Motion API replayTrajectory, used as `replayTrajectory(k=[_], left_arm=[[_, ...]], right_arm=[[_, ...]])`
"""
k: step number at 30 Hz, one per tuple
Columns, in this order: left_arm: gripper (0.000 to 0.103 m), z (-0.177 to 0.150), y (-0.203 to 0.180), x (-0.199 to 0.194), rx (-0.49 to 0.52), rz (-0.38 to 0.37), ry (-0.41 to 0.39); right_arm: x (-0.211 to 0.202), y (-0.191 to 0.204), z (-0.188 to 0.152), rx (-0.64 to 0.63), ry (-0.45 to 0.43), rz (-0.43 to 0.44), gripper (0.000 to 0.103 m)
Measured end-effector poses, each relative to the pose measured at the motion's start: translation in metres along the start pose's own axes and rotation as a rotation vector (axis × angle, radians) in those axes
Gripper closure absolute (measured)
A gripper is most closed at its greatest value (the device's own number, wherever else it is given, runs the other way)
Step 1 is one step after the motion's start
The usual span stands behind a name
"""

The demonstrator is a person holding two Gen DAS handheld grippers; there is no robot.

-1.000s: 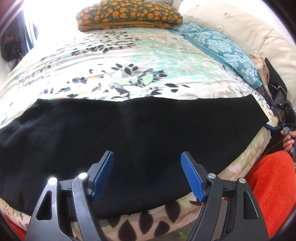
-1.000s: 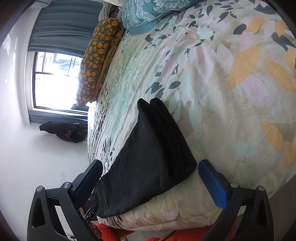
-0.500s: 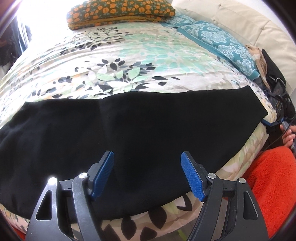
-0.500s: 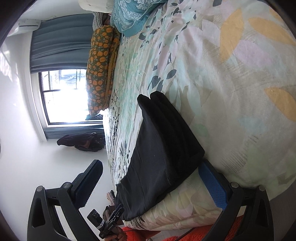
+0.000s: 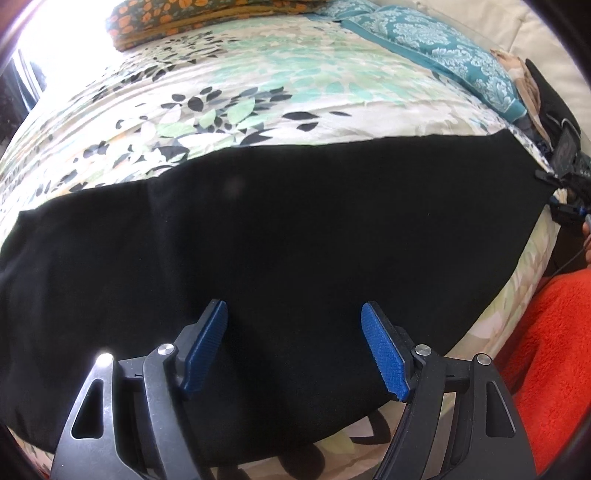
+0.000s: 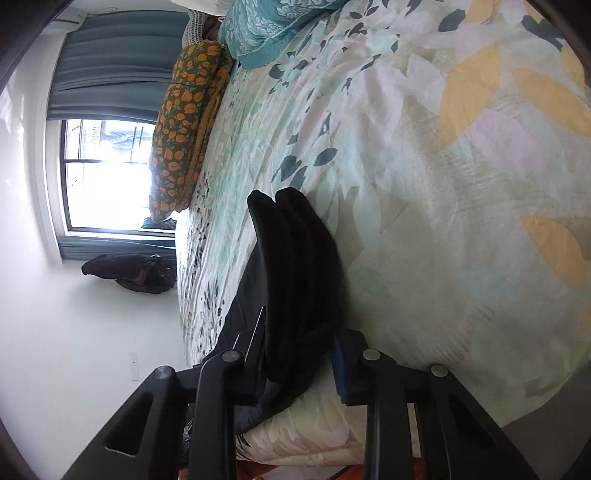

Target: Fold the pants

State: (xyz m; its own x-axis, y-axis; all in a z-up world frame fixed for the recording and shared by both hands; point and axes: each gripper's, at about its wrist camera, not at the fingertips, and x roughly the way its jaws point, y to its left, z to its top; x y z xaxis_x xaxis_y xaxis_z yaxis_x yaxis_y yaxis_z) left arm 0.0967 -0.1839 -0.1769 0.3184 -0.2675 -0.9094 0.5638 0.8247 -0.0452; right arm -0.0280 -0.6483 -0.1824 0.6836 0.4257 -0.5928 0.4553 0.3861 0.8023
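Note:
Black pants [image 5: 288, 236] lie folded lengthwise across the near edge of a floral bedspread [image 5: 236, 92]. My left gripper [image 5: 293, 321] is open, its blue pads just above the middle of the pants, holding nothing. In the right wrist view my right gripper [image 6: 299, 350] is shut on the end of the pants [image 6: 299, 266], which bunches up between the jaws at the bed's edge. That gripper also shows small at the right end of the pants in the left wrist view [image 5: 567, 206].
An orange-patterned folded quilt [image 5: 221, 18] and teal pillows [image 5: 436, 48] lie at the far side of the bed. A red blanket [image 5: 554, 350] is at the right below the bed edge. A window [image 6: 107, 173] and a dark bag [image 6: 129, 273] lie beyond.
My right gripper moved in and closed on the end of the pants, bunching the cloth. My left gripper moved lower and closer over the pants, still open.

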Motion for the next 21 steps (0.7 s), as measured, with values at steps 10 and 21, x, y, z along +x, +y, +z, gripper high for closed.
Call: replayTrajectory(k=[10,21], left_arm=[[0.026,-0.002,0.079,-0.047,-0.276,-0.091,-0.079],[0.026,-0.081,0.202,-0.091,-0.554,-0.015,-0.164]], right_arm=[[0.007,0.147,-0.064,-0.359,0.036,0.107,0.076],[0.203,0.258,-0.232,-0.556,0.243,0.077,0.076]])
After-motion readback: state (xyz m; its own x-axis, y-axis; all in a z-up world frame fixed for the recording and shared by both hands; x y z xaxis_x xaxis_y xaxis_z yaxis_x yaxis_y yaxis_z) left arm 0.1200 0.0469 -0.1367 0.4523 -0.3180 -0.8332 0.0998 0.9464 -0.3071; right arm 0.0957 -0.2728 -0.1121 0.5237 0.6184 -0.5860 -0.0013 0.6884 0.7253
